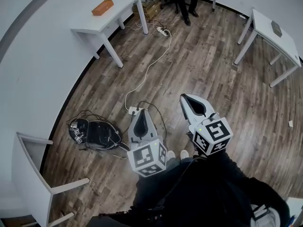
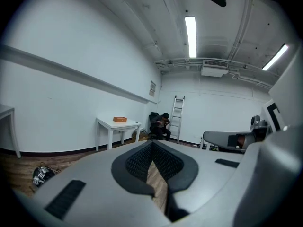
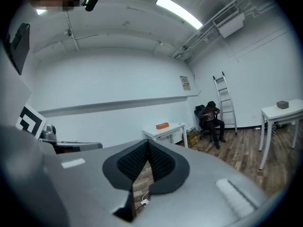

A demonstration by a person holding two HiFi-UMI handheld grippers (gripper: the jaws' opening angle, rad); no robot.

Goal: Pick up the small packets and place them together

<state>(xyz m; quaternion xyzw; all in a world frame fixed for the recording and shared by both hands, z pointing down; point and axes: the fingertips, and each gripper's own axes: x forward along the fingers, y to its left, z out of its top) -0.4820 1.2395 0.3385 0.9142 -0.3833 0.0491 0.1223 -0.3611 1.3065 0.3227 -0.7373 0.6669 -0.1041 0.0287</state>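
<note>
Both the left gripper (image 1: 140,114) and the right gripper (image 1: 187,100) point nearly level, jaws together, empty.

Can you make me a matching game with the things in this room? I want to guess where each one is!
Things:
1. orange box
2. ladder
3. white power strip
4. right gripper

Places or states:
A. leaning against the wall
B. lying on the wooden floor
C. sitting on a white table
D. jaws shut, with nothing between them

Right pairs: 1-C, 2-A, 3-B, 4-D.
</note>
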